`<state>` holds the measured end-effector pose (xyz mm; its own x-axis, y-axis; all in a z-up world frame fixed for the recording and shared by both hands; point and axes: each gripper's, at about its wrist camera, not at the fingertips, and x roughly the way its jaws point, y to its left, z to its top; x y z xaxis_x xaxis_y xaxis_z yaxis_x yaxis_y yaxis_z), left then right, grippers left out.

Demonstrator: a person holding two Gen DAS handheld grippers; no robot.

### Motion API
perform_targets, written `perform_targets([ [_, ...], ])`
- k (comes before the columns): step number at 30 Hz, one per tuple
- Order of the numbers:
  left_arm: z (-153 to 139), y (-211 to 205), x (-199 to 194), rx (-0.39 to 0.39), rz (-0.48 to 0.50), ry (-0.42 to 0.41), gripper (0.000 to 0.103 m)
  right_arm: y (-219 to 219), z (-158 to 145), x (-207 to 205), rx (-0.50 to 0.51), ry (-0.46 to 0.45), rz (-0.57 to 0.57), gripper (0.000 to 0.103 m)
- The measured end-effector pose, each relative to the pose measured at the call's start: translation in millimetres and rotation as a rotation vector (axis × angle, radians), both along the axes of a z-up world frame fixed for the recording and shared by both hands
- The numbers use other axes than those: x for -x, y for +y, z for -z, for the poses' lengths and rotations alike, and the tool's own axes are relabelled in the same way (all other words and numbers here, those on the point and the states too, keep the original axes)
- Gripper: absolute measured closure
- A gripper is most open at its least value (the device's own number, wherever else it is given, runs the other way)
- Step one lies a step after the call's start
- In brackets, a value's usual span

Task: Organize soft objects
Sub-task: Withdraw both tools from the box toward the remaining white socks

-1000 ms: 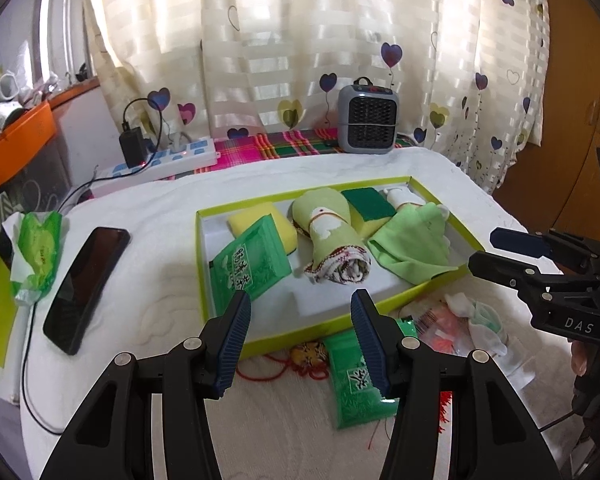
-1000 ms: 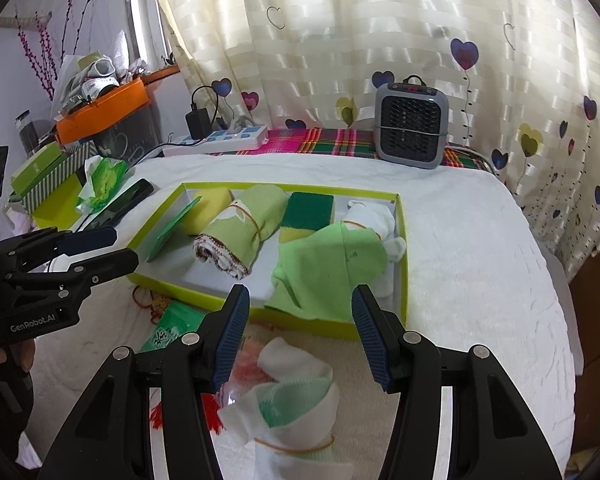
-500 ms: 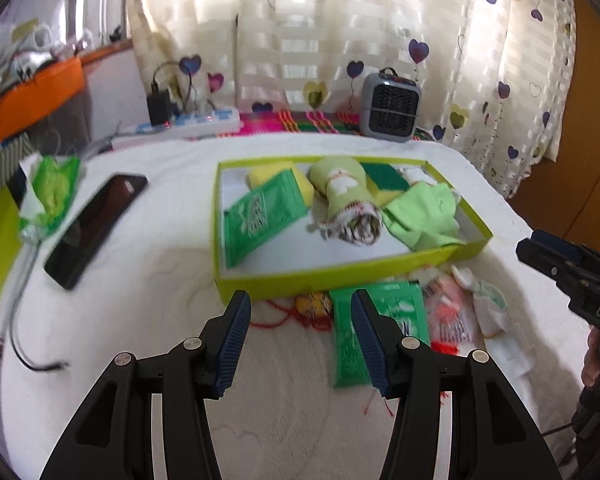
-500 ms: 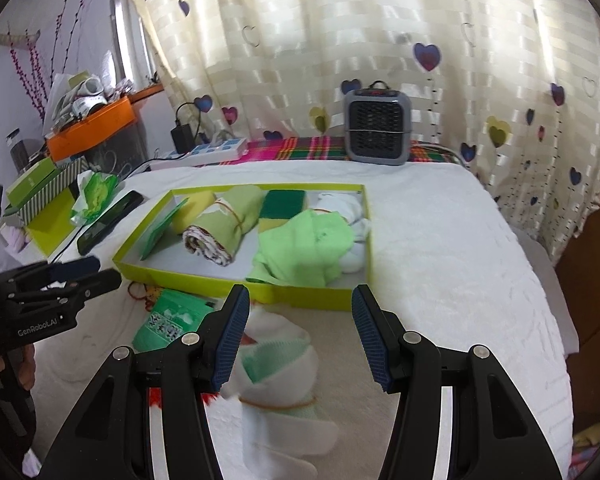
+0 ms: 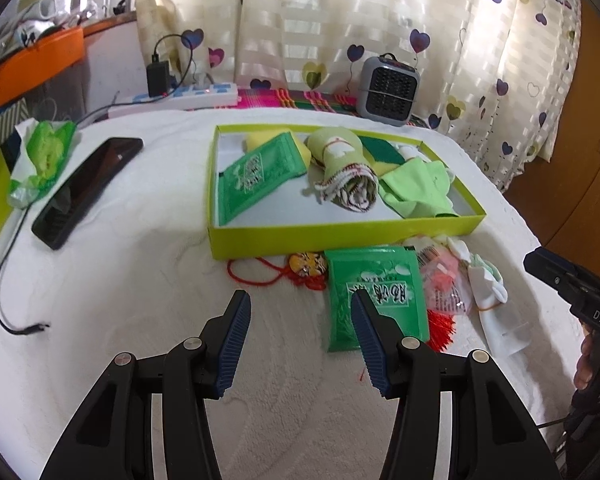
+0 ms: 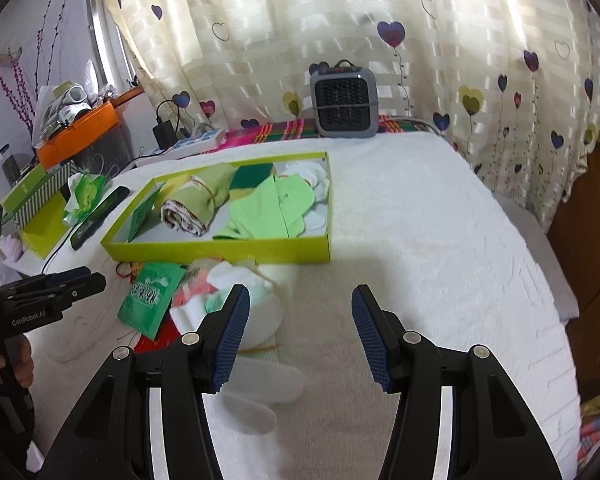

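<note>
A lime-green box (image 5: 340, 236) (image 6: 220, 248) on the white blanket holds a green packet (image 5: 256, 176), a yellow sponge, a rolled green cloth (image 5: 340, 164) (image 6: 196, 204) and a light green garment (image 5: 416, 188) (image 6: 272, 204). In front of the box lie a green packet (image 5: 374, 288) (image 6: 152, 296), a red-corded charm (image 5: 306, 266), a pink wrapper (image 5: 444, 280) and white socks (image 5: 488, 292) (image 6: 236, 300). My left gripper (image 5: 300, 336) is open and empty above the blanket, before the packet. My right gripper (image 6: 300, 332) is open and empty, right of the socks.
A black phone (image 5: 86, 188), a tissue pack (image 5: 42, 156) and a loose cable (image 5: 4, 292) lie left of the box. A small grey heater (image 5: 388, 90) (image 6: 344, 98) and a power strip (image 5: 180, 98) stand at the back by the curtain. The blanket's edge drops off at right.
Both grippers have pulled back from the box and risen; the box now sits farther away and the loose items in front of it are in fuller view. Both stayed open.
</note>
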<state>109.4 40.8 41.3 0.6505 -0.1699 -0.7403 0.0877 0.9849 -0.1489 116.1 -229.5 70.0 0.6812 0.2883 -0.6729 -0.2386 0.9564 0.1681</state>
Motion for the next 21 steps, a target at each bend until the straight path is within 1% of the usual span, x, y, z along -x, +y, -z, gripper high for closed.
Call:
perform_targets([
  [3, 2.5, -2.4, 0.0, 0.007, 0.009, 0.008, 0.051, 0.3, 3.1, 2.8, -0.035, 0.016, -0.026, 0.049],
  [7, 6.3, -6.2, -0.3, 0.026, 0.032, 0.022, 0.051, 7.1, 8.7, 3.8, -0.038, 0.037, -0.051, 0.049],
  [10, 8.8, -8.5, -1.6, 0.038, 0.050, 0.030, 0.051, 6.0, 16.5, 4.0, -0.092, 0.073, -0.058, 0.049],
  [13, 11.2, -8.4, -3.9, 0.054, 0.056, 0.041, 0.051, 9.4, 24.5, 2.3, -0.075, 0.100, -0.057, 0.049],
  [16, 12.4, -8.2, -5.5, 0.070, 0.061, 0.047, 0.051, 11.2, 28.2, 0.6, -0.091, 0.121, -0.082, 0.048],
  [18, 13.2, -8.3, -6.4, 0.078, 0.063, 0.050, 0.051, 13.8, 30.2, -1.0, -0.099, 0.135, -0.097, 0.045],
  [19, 13.7, -8.3, -6.5, 0.080, 0.065, 0.051, 0.051, 15.2, 31.6, -1.8, -0.096, 0.141, -0.102, 0.040],
  [21, 14.4, -8.0, -7.3, 0.086, 0.067, 0.056, 0.051, 18.1, 34.1, -3.4, -0.081, 0.146, -0.105, 0.039],
])
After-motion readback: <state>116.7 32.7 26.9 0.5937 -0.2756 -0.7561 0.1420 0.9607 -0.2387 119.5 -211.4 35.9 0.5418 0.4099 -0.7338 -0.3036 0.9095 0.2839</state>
